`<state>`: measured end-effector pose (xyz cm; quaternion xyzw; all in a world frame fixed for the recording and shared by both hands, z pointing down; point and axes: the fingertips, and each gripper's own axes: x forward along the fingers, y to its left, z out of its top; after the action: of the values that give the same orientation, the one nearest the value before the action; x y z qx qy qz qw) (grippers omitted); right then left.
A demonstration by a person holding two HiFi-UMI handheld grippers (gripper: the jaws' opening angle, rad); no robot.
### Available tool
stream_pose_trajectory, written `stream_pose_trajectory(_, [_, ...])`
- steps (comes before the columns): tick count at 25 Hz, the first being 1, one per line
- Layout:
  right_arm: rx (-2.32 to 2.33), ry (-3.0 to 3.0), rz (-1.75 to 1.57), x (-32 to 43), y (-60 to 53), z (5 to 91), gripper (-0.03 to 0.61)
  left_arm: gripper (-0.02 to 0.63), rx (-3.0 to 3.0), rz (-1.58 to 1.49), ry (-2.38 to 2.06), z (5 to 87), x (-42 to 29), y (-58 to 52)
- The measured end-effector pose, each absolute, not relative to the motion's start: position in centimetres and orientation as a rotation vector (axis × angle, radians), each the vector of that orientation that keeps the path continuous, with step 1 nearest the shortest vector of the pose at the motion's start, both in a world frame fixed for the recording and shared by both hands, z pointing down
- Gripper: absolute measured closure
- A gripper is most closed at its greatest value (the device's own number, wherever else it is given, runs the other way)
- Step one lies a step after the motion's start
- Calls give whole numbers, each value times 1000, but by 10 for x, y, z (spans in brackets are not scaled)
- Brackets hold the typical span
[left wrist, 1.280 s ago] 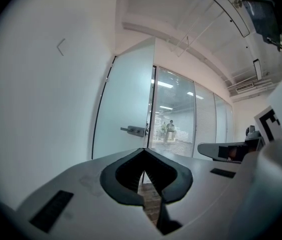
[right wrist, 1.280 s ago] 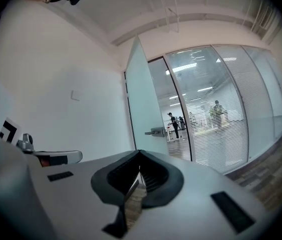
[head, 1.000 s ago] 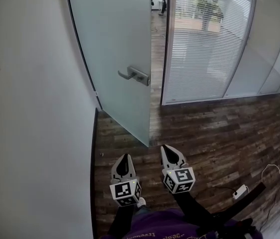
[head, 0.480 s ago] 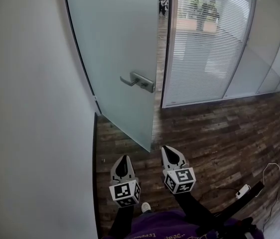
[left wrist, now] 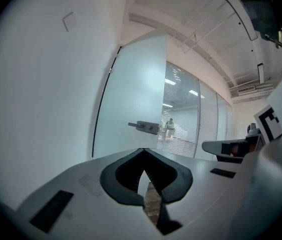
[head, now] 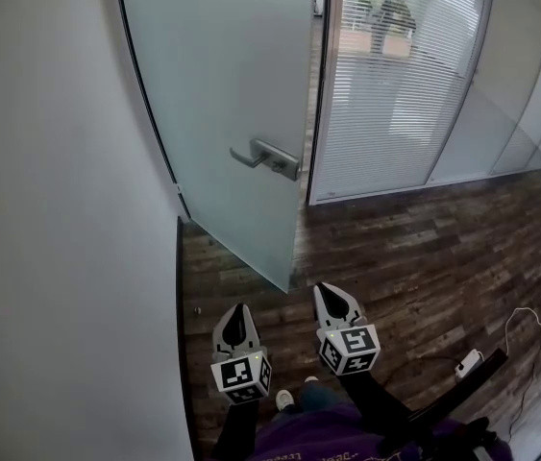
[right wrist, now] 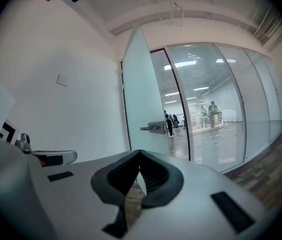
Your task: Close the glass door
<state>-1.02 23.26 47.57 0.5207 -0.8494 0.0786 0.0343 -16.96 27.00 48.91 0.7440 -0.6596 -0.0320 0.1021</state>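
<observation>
A frosted glass door (head: 222,113) stands ajar, swung in toward me, with a metal lever handle (head: 265,158) near its free edge. A narrow gap shows between that edge and the dark frame post (head: 316,94). My left gripper (head: 237,309) and right gripper (head: 329,290) hang side by side low over the floor, well short of the door and touching nothing. Both are shut and hold nothing. The left gripper view has the door (left wrist: 130,94) and handle (left wrist: 145,127) ahead of its closed tips (left wrist: 143,150). In the right gripper view the handle (right wrist: 155,128) lies beyond the closed tips (right wrist: 139,152).
A white wall (head: 59,219) runs along the left. A curved glass partition with blinds (head: 395,94) stands right of the doorway, with people beyond it. The floor is dark wood (head: 424,257). A white adapter with a cable (head: 466,361) lies at the lower right.
The door has come to fill more of the head view, and the gap beside its free edge looks narrower. Both grippers stay shut and side by side.
</observation>
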Motion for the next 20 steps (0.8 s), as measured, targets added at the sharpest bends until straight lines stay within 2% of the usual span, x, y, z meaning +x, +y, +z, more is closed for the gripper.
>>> stream_pose_trajectory(20, [1502,-2689,254,-15,148,462,581,612,2132,-102,-2034,475,-165,193])
